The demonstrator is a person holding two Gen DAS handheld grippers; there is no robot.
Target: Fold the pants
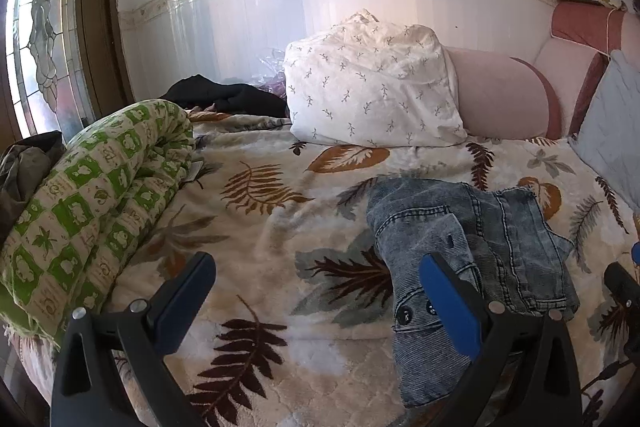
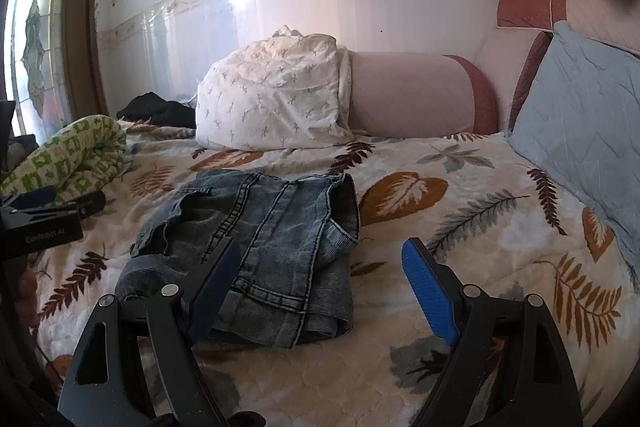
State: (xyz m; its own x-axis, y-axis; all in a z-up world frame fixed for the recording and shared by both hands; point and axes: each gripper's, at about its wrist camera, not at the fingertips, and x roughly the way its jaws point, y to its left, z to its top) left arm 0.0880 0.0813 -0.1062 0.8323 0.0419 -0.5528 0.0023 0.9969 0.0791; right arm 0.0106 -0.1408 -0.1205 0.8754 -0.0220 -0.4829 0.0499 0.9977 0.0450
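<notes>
The pants (image 1: 472, 239) are blue-grey denim, folded into a compact bundle on the leaf-print bedspread (image 1: 280, 227). In the left wrist view they lie at the right, partly behind my right finger. My left gripper (image 1: 316, 267) is open and empty, left of the bundle. In the right wrist view the pants (image 2: 272, 239) lie centre-left, with my left finger in front of their near edge. My right gripper (image 2: 320, 263) is open and empty, at the bundle's right side. The left gripper also shows at the left edge of the right wrist view (image 2: 52, 207).
A rolled green-and-white quilt (image 1: 88, 203) lies at the left. A white patterned pillow (image 1: 372, 87) and pink bolster (image 1: 504, 95) sit at the back by the wall. A grey-blue cushion (image 2: 588, 123) leans at the right. Dark clothes (image 1: 228, 99) lie at the far left.
</notes>
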